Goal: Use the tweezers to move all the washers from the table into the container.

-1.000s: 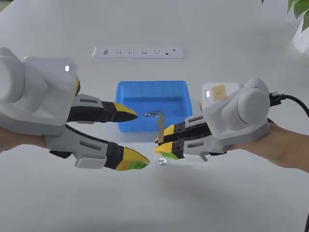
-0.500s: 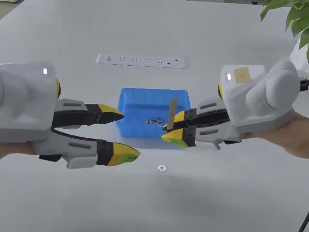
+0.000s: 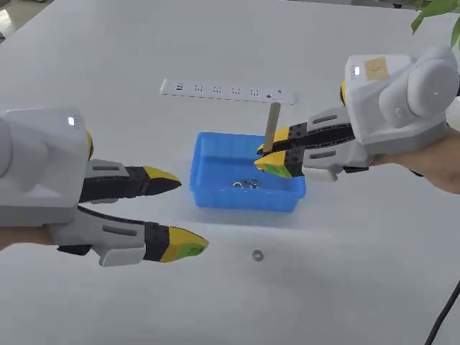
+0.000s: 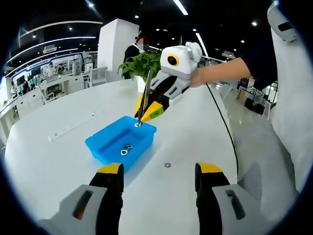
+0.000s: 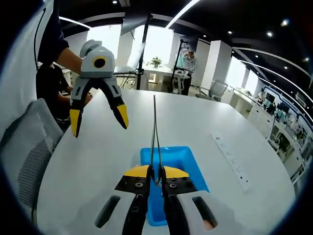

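Observation:
A blue container [image 3: 215,154] sits mid-table with a few washers [image 3: 246,185] inside. One washer [image 3: 257,255] lies on the white table in front of it. My right gripper [image 3: 267,159] is shut on the tweezers [image 3: 272,126] and hovers over the container's right part. In the left gripper view the tweezers [image 4: 142,105] point down at the container's [image 4: 105,147] far corner; I cannot tell whether their tips hold a washer. My left gripper [image 3: 187,214] is open, with nothing between its fingers, left of the container. The right gripper view shows the tweezers [image 5: 154,132] over the container [image 5: 183,169].
A white power strip [image 3: 226,91] lies behind the container. A potted plant [image 3: 435,8] stands at the far right corner, and a black cable [image 3: 435,323] trails off the right gripper. Bare tabletop stretches in front around the loose washer [image 4: 167,165].
My right gripper has lifted away from the washer on the table and moved with the tweezers back over the container. That washer still lies on the table. The left gripper stays open.

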Tool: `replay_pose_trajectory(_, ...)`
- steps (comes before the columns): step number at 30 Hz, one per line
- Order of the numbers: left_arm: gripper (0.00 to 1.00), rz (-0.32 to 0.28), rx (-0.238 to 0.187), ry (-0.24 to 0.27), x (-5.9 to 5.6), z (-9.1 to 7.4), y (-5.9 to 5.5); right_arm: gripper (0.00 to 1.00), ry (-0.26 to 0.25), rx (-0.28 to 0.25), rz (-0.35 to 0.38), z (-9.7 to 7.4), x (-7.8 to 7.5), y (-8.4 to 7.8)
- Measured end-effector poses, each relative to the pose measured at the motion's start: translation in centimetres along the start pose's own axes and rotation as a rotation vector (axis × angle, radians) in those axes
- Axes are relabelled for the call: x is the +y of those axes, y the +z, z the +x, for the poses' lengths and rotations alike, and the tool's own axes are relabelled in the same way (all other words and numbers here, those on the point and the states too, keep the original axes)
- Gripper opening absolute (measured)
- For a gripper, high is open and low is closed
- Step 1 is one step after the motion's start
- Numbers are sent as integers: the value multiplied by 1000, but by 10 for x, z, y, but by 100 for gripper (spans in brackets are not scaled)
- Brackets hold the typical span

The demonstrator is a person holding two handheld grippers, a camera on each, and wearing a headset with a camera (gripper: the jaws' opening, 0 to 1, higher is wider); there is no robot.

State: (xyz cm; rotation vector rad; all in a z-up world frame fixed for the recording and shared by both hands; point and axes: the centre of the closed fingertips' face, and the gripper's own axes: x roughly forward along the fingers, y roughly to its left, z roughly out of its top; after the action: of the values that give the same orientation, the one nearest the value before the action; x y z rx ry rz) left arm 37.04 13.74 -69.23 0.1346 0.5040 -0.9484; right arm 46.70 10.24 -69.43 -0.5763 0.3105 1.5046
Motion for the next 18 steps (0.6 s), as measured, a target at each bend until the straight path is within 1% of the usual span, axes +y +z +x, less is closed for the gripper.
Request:
replay_pose_trajectory(1, 66, -9, -6, -1, -1, -1, 0, 10, -6, 10, 3, 5, -5, -6)
replay_pose_trajectory(3, 67, -18, -5, 0, -2, -2, -1, 10, -18, 14, 18, 12, -14, -13)
replay_pose_trajectory(6, 66, -25, 1, 17, 1, -4, -3, 10, -26, 15, 29, 18, -21, -21)
replay_pose_trajectory(7, 66, -32, 0, 22, 2, -5, -4, 10, -24, 13, 38, 19, -23, -23)
replay_pose_trajectory(9, 66, -56, -10, 34, 3, -6, -4, 10, -22, 30, 33, 24, -24, -32)
replay_pose_trajectory(10, 66, -57, -10, 34, 3, -6, -5, 10, -21, 33, 40, 26, -24, -34)
replay_pose_trajectory(11, 66, -59, -11, 31, 2, -6, -5, 10, -21, 34, 41, 27, -24, -37)
replay_pose_trajectory(12, 66, -74, -2, 8, -3, -6, -7, 10, -18, 38, 47, 28, -24, -40)
replay_pose_trajectory(14, 68, -74, 2, 6, -4, -5, -8, 10, -17, 42, 67, 30, -24, -46)
replay_pose_trajectory(15, 69, -73, 3, 5, -5, -5, -9, 10, -15, 34, 100, 31, -24, -46)
replay_pose_trajectory(16, 69, -74, 7, 3, -6, -4, -10, 10, -15, 31, 99, 32, -25, -47)
replay_pose_trajectory(18, 70, -77, 13, 2, -6, -3, -11, 10, -18, 47, 96, 34, -26, -53)
